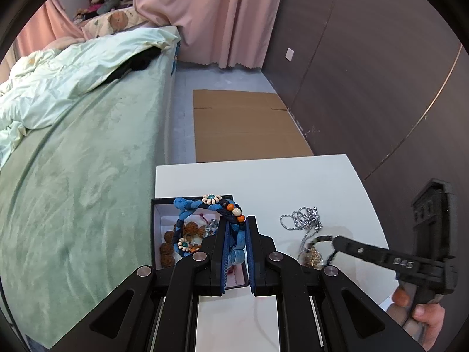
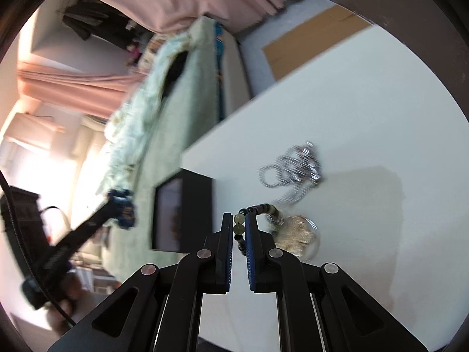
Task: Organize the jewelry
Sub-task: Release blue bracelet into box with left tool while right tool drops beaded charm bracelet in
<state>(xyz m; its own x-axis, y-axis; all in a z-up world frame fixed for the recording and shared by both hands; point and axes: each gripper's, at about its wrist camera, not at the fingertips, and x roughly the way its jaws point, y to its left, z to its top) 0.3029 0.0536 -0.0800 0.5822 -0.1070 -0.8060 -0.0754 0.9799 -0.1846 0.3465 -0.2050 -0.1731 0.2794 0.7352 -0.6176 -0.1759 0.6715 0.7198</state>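
The blue braided bracelet (image 1: 209,205) was pinched by the left gripper (image 1: 236,228) directly above the open black box (image 1: 155,234), its loop hanging leftward over the interior. A dark beaded strand (image 2: 258,208) was clamped by the right gripper (image 2: 239,228), trailing rightward. One silver chain (image 2: 293,167) and one gold pendant (image 2: 299,231) were left on the white table (image 2: 351,102), nearer the right hand

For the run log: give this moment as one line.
left gripper: shut on blue braided bracelet | right gripper: shut on beaded bracelet | silver chain: on table
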